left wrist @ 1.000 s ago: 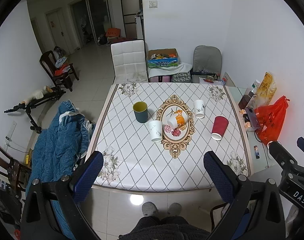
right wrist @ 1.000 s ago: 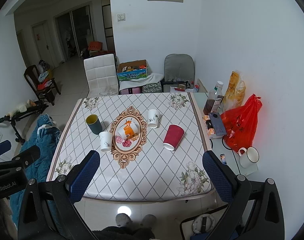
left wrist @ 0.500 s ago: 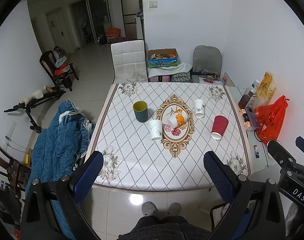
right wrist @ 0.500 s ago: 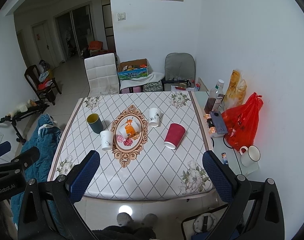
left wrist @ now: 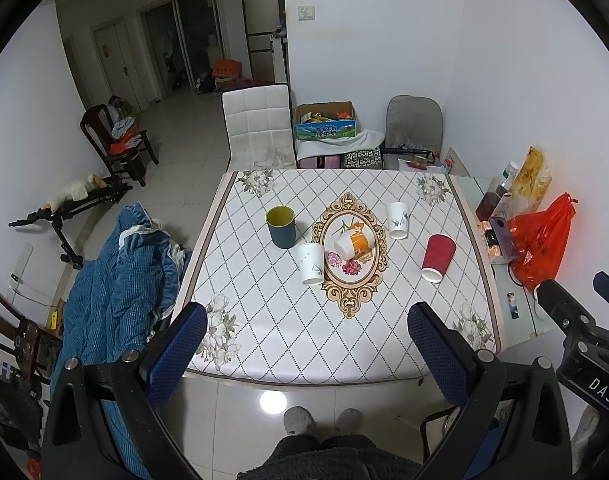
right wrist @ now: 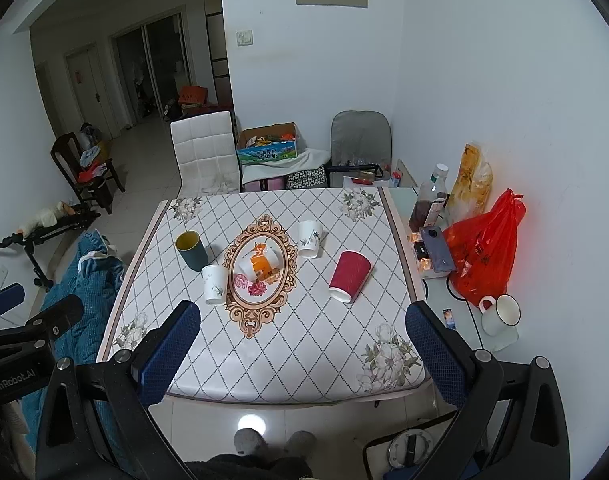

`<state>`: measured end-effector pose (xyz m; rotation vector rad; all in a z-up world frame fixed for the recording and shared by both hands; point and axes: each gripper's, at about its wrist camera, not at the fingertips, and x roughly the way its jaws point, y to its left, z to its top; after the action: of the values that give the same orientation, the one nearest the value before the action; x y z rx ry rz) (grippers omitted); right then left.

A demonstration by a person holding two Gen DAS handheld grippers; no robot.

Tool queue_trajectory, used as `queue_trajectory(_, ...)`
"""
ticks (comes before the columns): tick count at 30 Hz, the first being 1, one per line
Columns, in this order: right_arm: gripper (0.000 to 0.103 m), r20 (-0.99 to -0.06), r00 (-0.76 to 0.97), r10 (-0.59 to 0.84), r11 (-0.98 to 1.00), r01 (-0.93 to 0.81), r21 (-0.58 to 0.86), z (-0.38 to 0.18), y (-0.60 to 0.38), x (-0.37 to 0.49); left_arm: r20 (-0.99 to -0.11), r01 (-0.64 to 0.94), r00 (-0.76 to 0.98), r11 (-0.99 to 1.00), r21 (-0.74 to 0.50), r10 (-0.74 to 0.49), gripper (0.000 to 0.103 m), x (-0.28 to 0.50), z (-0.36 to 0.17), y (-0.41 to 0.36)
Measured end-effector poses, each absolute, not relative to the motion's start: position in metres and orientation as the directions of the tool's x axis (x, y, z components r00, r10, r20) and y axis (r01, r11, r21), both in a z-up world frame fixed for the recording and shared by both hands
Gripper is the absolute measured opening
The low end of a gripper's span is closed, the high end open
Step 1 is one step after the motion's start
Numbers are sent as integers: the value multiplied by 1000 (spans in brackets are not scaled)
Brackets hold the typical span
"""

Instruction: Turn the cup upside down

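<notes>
Several cups stand on the patterned table (left wrist: 288,332) (right wrist: 304,348). A dark teal cup with a yellow inside (left wrist: 281,227) (right wrist: 191,250) stands upright at the left. Two white paper cups (left wrist: 312,263) (left wrist: 397,220) stand mouth down. An orange and white cup (left wrist: 351,241) (right wrist: 259,263) lies on its side in the middle. A red cup (left wrist: 436,257) (right wrist: 349,276) stands mouth down at the right. My left gripper (left wrist: 306,354) and right gripper (right wrist: 300,354) are both open and empty, held high in front of the table's near edge.
A side shelf at the right holds a red plastic bag (right wrist: 482,248), a bottle (right wrist: 429,196), a phone and a white mug (right wrist: 500,314). A blue blanket (left wrist: 116,276) lies left of the table. A white chair (left wrist: 258,128) stands behind it.
Both views have shifted only slightly; the table and cups sit a little farther and higher in frame. No cup has moved.
</notes>
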<state>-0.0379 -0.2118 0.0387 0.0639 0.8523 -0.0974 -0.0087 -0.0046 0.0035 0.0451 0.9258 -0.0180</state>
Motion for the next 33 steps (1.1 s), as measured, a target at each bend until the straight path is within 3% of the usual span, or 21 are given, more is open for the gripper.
queue_trajectory(33,103,-765,643,-50,995,102,21,47,-206,-22,-813,39,582,999,18,-8,103,-1,2,-19)
